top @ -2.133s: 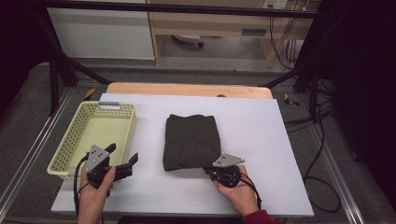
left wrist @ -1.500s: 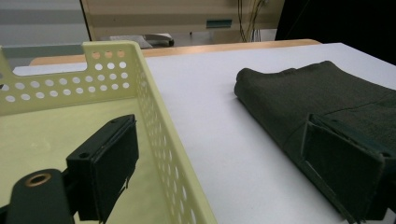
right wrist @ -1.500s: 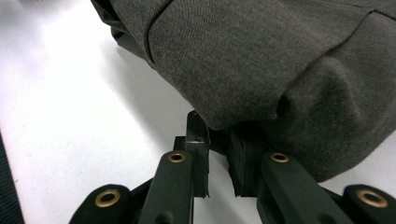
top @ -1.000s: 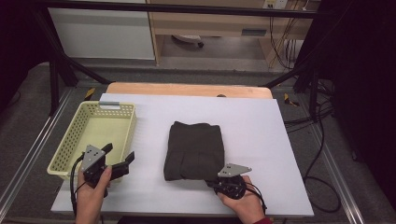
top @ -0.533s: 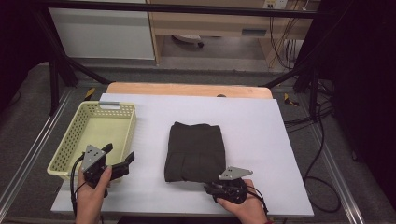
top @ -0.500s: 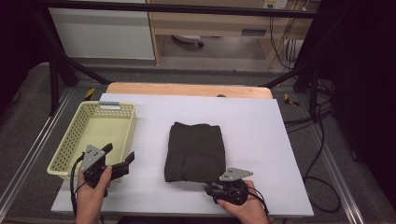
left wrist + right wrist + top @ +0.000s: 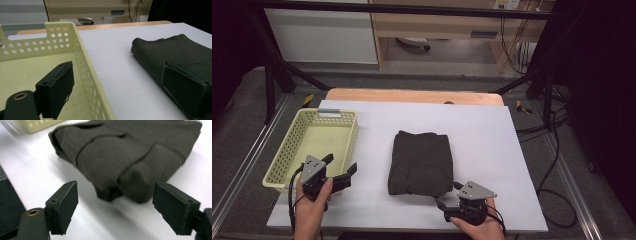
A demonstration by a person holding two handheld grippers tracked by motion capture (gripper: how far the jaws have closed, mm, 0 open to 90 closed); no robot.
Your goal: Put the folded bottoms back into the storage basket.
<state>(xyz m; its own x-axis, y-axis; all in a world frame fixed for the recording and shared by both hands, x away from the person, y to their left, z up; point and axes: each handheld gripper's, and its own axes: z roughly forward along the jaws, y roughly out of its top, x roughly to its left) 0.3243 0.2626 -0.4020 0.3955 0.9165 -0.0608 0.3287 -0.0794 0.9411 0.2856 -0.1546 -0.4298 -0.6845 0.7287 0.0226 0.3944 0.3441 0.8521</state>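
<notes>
A white table [image 7: 492, 145] carries a yellow basket [image 7: 294, 162] and a folded dark cloth [image 7: 421, 162].

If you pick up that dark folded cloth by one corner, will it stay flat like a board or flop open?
The folded cloth would probably flop: the right gripper view shows soft creases and rounded, sagging edges. Its layers look loose, so lifting one corner would likely let it unfold. It lies flat on the white table, so it shouldn't roll, and it probably bunches when pushed.
</notes>
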